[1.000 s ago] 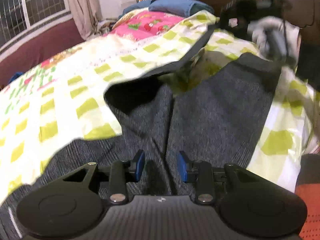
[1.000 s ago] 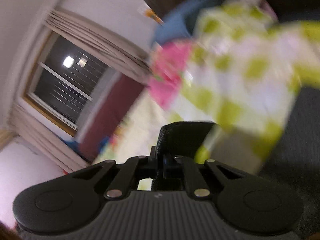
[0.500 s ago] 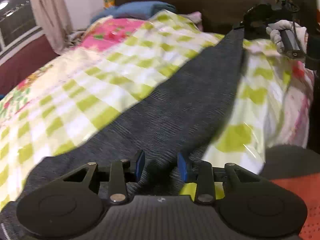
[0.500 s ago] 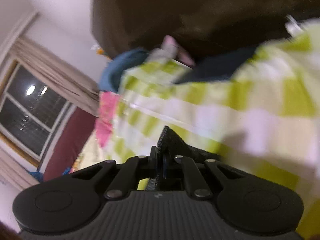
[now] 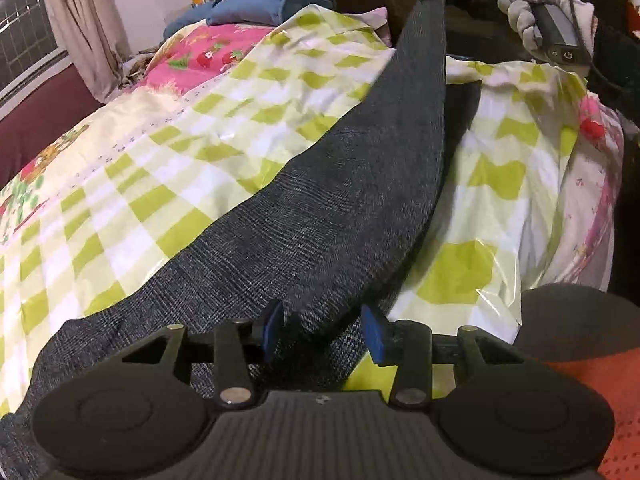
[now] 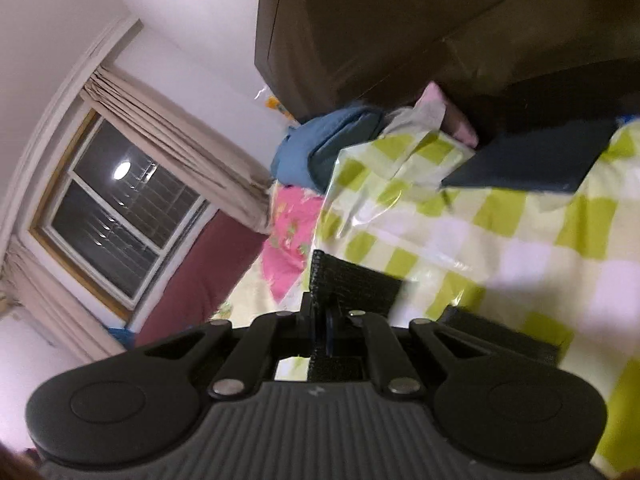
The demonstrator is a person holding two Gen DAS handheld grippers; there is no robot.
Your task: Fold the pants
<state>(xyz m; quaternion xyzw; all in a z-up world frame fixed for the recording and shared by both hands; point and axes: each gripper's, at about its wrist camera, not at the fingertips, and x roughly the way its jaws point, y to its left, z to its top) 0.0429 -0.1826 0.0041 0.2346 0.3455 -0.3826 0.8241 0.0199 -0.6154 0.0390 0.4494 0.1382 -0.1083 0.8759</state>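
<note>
Dark grey pants [image 5: 340, 200] lie stretched as a long band across the green-and-white checked sheet [image 5: 180, 168] on the bed. My left gripper [image 5: 322, 330] is open, its blue pads astride the near end of the pants, low over the fabric. My right gripper [image 6: 326, 320] is shut on the far end of the pants [image 6: 352, 284] and holds it lifted; in the left wrist view it shows at the top right with a white-gloved hand [image 5: 532, 8]. Another dark fabric piece [image 6: 532, 160] lies farther off.
A folded blue garment [image 5: 264, 8] sits at the head of the bed by a dark wooden headboard [image 6: 400, 28]. A pink patterned blanket [image 5: 200, 56] lies beyond the sheet. Window and curtain [image 6: 132, 208] are to the left. An orange-red cloth [image 5: 592, 392] is at lower right.
The right gripper has pulled the far end of the pants up and away, stretching the spread pants into one long narrow band. The left gripper has stayed open over the near end.
</note>
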